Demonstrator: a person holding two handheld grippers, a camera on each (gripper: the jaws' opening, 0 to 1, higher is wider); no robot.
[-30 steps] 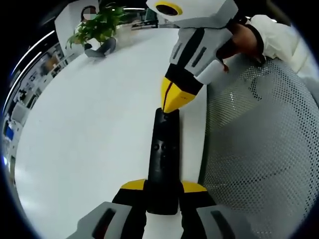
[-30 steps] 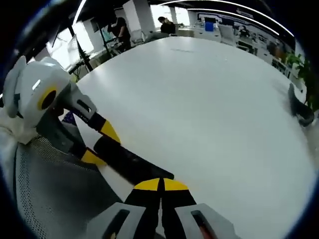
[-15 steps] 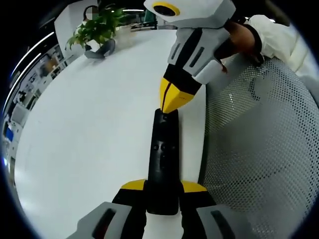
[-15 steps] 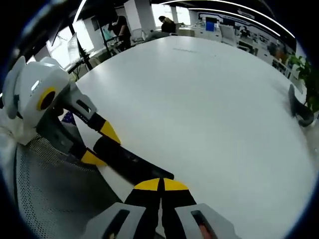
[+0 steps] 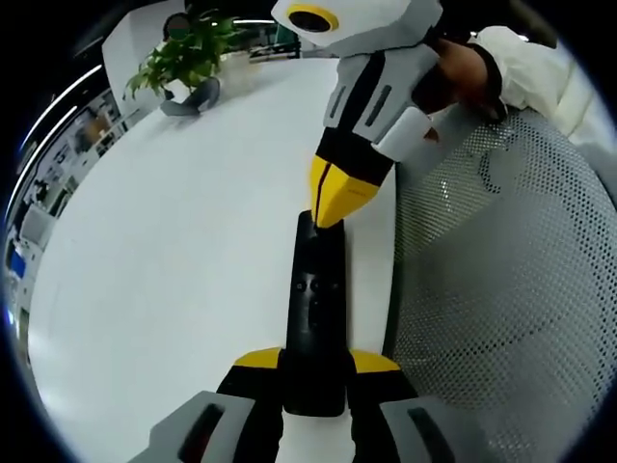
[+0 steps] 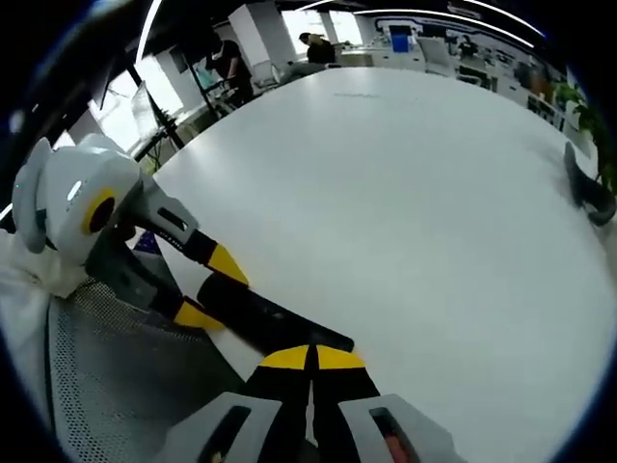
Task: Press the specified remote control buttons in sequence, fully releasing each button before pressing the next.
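Observation:
A long black remote control lies along the white table's edge, its near end clamped between my left gripper's yellow-tipped jaws. My right gripper reaches in from the top of the left gripper view, jaws shut, with its yellow tip at the remote's far end. In the right gripper view the same remote runs from my shut right gripper back to the left gripper, whose yellow tips sit on either side of it. Whether the tip touches a button cannot be told.
A white mesh chair back stands against the table edge beside the remote. A potted plant and a dark grey object sit at the table's far end. The white table spreads wide beyond the remote. A hand in a white sleeve holds the right gripper.
The right gripper's tip has lifted and shifted slightly at the remote's far end. The left gripper keeps the same hold on the remote.

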